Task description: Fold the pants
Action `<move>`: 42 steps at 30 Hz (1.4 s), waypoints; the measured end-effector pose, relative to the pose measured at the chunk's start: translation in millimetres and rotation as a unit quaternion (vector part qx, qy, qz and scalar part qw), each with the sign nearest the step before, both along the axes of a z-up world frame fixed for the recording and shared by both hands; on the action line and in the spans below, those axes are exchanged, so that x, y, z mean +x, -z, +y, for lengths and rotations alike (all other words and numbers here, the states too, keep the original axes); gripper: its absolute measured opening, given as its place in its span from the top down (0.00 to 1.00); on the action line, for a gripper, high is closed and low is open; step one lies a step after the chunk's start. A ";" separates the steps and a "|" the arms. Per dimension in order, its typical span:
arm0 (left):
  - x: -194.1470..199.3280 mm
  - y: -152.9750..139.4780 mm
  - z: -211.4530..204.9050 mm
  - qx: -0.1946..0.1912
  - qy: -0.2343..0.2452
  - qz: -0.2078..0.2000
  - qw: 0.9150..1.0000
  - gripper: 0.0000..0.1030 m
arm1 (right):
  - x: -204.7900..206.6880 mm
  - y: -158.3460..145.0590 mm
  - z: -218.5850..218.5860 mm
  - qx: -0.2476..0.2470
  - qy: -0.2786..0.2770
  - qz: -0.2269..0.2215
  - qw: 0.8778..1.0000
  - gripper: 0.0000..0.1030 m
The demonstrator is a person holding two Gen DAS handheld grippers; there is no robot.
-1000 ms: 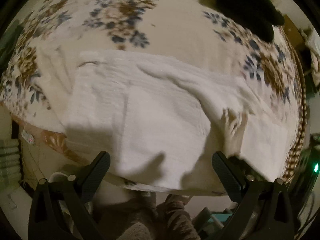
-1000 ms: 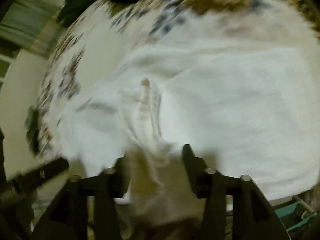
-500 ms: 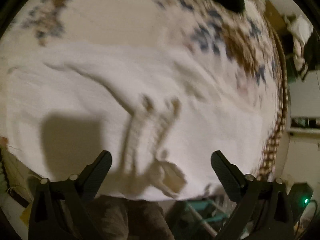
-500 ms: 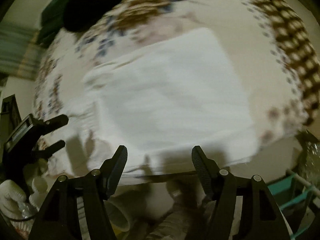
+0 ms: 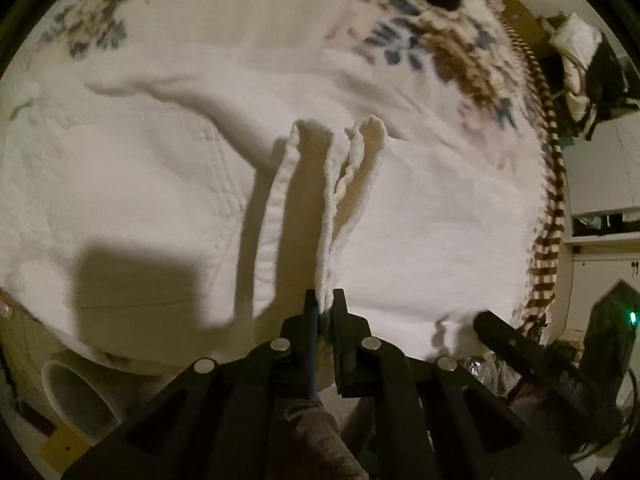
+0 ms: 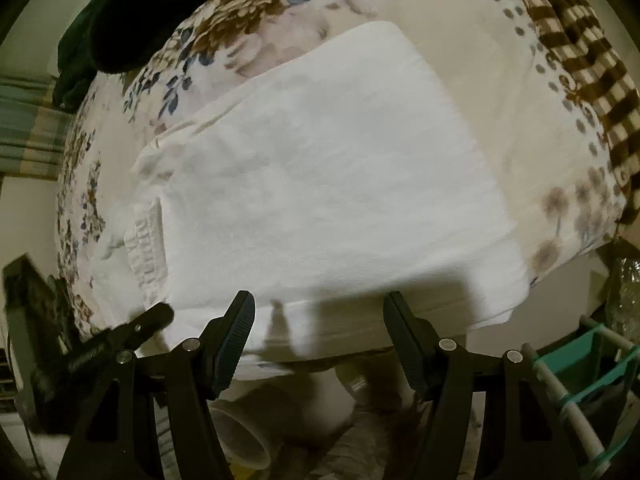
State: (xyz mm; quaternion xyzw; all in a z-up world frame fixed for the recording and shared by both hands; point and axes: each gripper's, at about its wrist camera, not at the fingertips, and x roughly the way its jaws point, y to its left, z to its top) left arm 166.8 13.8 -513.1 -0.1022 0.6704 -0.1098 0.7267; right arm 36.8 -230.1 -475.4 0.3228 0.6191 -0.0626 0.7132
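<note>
White pants (image 5: 420,216) lie folded on a flower-patterned bed cover (image 5: 248,12). My left gripper (image 5: 325,304) is shut on the pants' waistband edge (image 5: 332,184), which stands up in ruffled folds. In the right wrist view the pants (image 6: 328,168) lie as a flat rectangle, their elastic waistband (image 6: 146,252) at the left. My right gripper (image 6: 319,320) is open and empty, just off the pants' near edge. The left gripper (image 6: 136,332) shows there at lower left.
A dark garment (image 6: 132,12) lies at the bed's far end. A brown checked blanket (image 6: 580,60) runs along the right side. A white tube (image 6: 240,436) and a teal rack (image 6: 588,364) stand below the bed edge.
My left gripper has shut on the waistband edge; it was open before. My right gripper let go of the cloth, opened and drew back to the near edge.
</note>
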 end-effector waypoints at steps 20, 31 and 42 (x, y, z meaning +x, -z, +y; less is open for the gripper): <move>56.0 -6.9 -10.5 -0.007 -0.041 -0.004 0.999 0.76 | 23.1 3.8 13.3 0.000 -0.044 0.011 0.999 0.33; 51.3 -11.0 -10.5 0.000 -0.012 -0.078 0.997 0.99 | 33.3 13.1 13.7 -0.007 -0.053 0.020 0.998 0.33; 44.7 -5.6 4.2 0.050 -0.033 -0.048 0.997 0.94 | 44.1 2.5 29.4 -0.051 -0.086 0.027 0.995 0.27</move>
